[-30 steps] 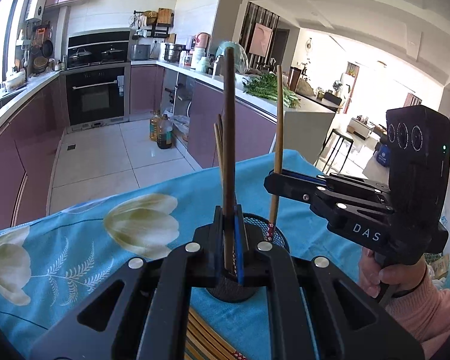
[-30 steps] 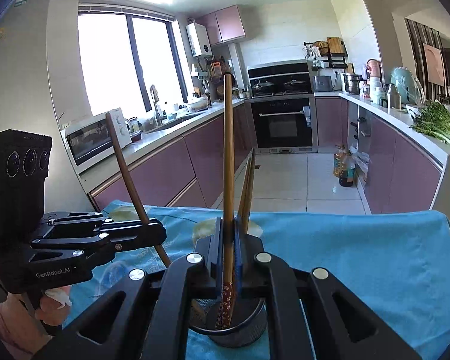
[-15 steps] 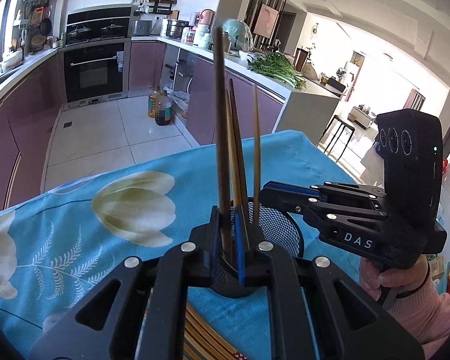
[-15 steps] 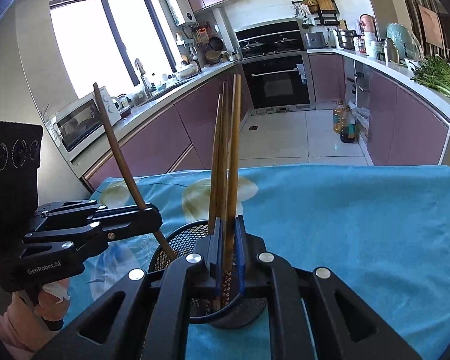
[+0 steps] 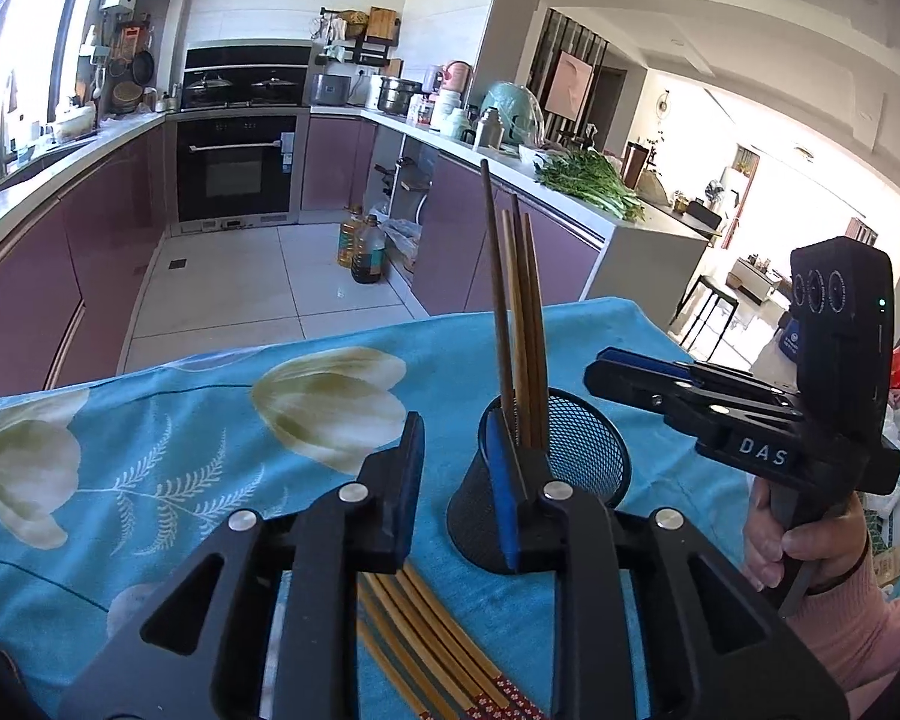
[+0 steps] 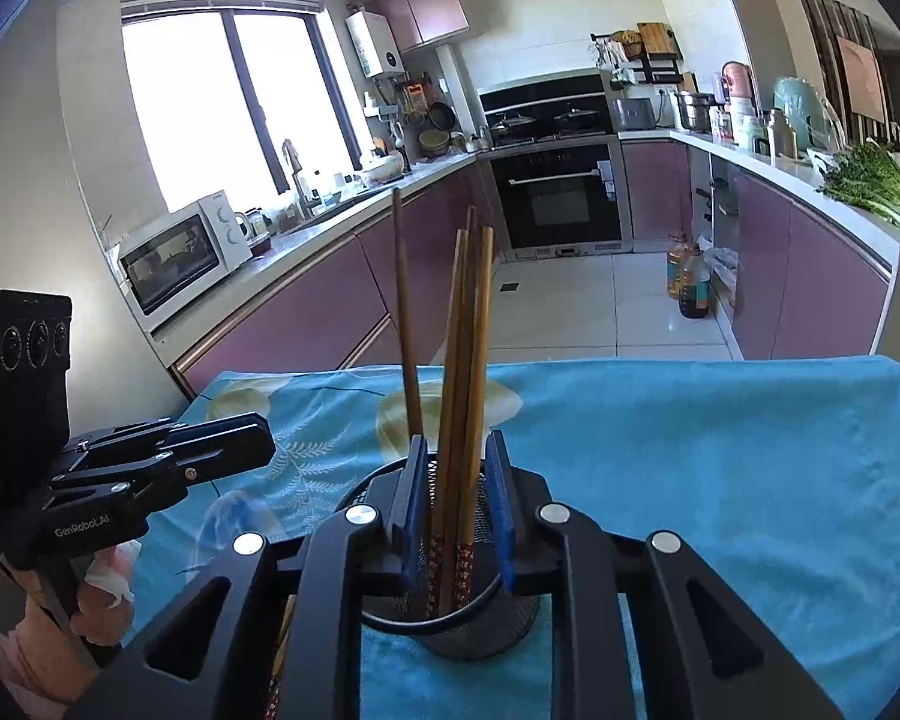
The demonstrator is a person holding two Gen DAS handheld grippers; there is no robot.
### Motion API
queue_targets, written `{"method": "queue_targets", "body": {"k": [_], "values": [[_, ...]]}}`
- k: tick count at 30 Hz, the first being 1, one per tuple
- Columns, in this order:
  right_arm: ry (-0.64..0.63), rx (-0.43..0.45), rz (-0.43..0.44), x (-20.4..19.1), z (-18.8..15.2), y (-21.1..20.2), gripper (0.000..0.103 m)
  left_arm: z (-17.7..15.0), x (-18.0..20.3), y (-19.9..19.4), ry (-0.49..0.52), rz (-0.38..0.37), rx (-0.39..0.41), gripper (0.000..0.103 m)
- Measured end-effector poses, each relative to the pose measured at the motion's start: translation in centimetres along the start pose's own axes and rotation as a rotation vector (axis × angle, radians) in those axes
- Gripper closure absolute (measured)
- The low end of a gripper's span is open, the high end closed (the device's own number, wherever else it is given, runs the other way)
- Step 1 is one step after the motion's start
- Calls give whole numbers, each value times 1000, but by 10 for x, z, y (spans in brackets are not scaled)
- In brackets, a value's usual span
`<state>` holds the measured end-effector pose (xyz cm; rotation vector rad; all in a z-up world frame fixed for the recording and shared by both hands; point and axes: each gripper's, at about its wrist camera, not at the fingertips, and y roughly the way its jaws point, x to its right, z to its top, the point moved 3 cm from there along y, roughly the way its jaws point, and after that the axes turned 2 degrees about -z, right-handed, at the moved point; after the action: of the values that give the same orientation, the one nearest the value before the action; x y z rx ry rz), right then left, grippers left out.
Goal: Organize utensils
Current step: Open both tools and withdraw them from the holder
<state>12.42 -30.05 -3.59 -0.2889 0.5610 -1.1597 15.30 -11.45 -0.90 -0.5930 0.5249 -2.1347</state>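
Left wrist view: the left gripper [image 5: 453, 477] has its jaws spread and empty, just beside a round black mesh cup [image 5: 546, 480] holding slim wooden chopsticks [image 5: 519, 324] upright. Loose chopsticks [image 5: 432, 642] lie flat on the blue flowered cloth [image 5: 150, 450] below.

Right wrist view: the right gripper [image 6: 457, 516] has its jaws parted around the standing chopsticks, touching none.

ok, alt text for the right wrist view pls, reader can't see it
The right gripper, jaws open, sits over a black mesh cup where several wooden chopsticks stand upright. The cup rests on a blue floral tablecloth, the left gripper is at left, and a kitchen lies behind.
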Motion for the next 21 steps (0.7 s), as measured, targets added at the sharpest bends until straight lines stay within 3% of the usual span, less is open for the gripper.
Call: {"method": "queue_targets", "body": {"k": [4,7,11,21], "values": [[-51,23,53,-18,-9,-21,75,-12,-5,-24,8,34,36,67],[-92,-3,106,-33,-25,-28,66,-26,-12,-33,9,57,28,62],[-118,-82,136,-49,-51,-19,64,-53,-22,-28,-3,92,-43,61],[-125,-248,97,-65,-103,24,64,-111,-31,2,-36,125,-199,61]]}}
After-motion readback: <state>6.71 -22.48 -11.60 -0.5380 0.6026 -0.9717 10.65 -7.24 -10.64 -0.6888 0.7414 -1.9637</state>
